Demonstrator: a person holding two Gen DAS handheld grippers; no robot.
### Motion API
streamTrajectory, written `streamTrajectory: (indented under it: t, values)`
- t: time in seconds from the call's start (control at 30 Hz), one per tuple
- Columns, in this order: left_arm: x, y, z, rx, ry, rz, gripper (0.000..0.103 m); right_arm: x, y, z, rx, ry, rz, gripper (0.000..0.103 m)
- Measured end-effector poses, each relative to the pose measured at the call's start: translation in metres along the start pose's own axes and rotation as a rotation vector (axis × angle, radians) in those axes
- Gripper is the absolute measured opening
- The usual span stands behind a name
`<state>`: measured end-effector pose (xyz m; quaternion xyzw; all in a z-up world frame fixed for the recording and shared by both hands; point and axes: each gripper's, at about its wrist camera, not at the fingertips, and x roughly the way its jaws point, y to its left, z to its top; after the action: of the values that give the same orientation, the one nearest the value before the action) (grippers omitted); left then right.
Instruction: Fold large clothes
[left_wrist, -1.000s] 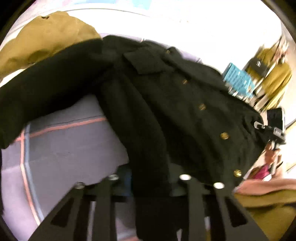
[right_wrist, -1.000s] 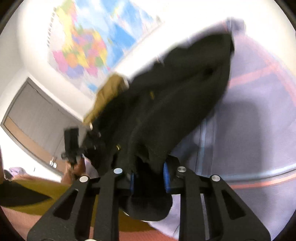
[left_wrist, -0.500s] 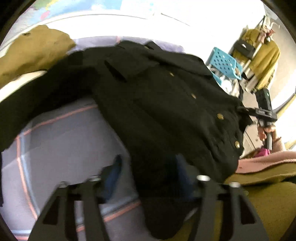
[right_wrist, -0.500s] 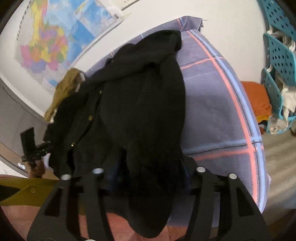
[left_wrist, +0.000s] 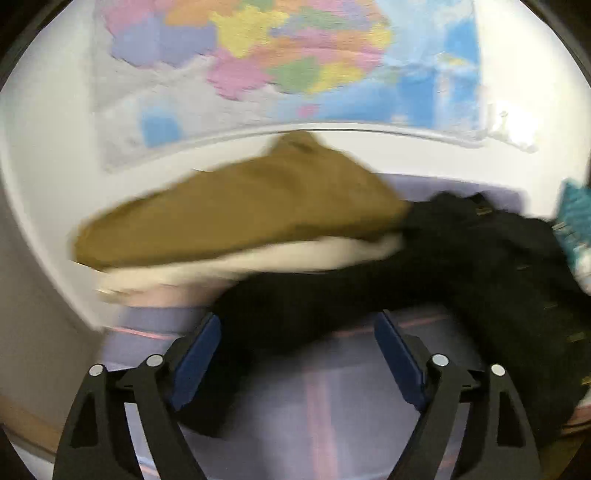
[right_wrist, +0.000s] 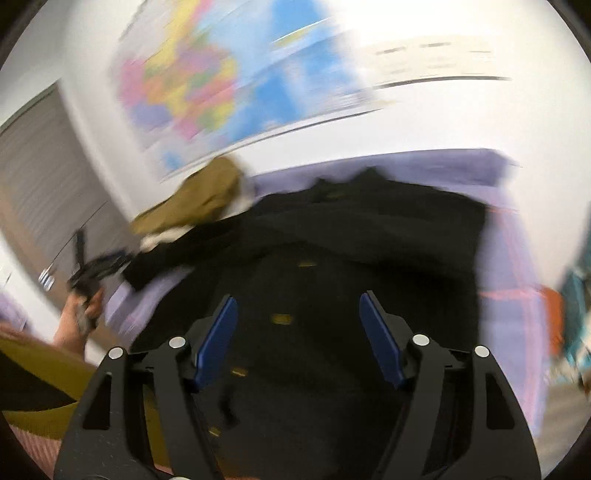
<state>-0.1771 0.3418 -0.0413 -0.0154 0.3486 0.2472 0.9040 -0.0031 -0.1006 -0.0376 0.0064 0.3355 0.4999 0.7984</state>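
Note:
A black jacket with gold buttons (right_wrist: 332, 258) lies spread on the purple checked bed cover (right_wrist: 509, 258). In the left wrist view its sleeve (left_wrist: 314, 306) stretches left across the cover (left_wrist: 332, 424). My left gripper (left_wrist: 297, 328) is open just above the sleeve, with the cloth lying between and below the blue pads. My right gripper (right_wrist: 297, 306) is open above the jacket's front and holds nothing. Both views are blurred by motion.
An olive garment on a white one (left_wrist: 240, 218) lies at the bed's far left, against the wall with a coloured map (left_wrist: 295, 55). A teal basket (left_wrist: 576, 214) stands at the right. The left hand and gripper (right_wrist: 86, 280) show in the right view.
Both grippers have opened and let go of the black jacket, which now lies on the bed. Both cameras have swung up toward the wall.

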Motion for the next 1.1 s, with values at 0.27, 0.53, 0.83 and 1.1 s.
streamTrajectory:
  t: [0.27,0.53,0.83,1.1]
  values:
    - [0.041,0.035,-0.031,0.11,0.112,-0.002,0.083,0.119,0.09,0.026,-0.183,0.164,0.257,0.07]
    - [0.067,0.027,-0.04,0.284,0.127,0.08,0.02,0.209,0.153,0.034,-0.202,0.296,0.41,0.07]
    - [-0.043,0.008,0.008,0.188,-0.081,-0.442,0.007,0.206,0.15,0.036,-0.104,0.259,0.558,0.07]
    - [-0.081,-0.078,0.012,0.33,-0.112,-0.812,0.01,0.2,0.123,0.023,0.195,0.265,0.913,0.076]
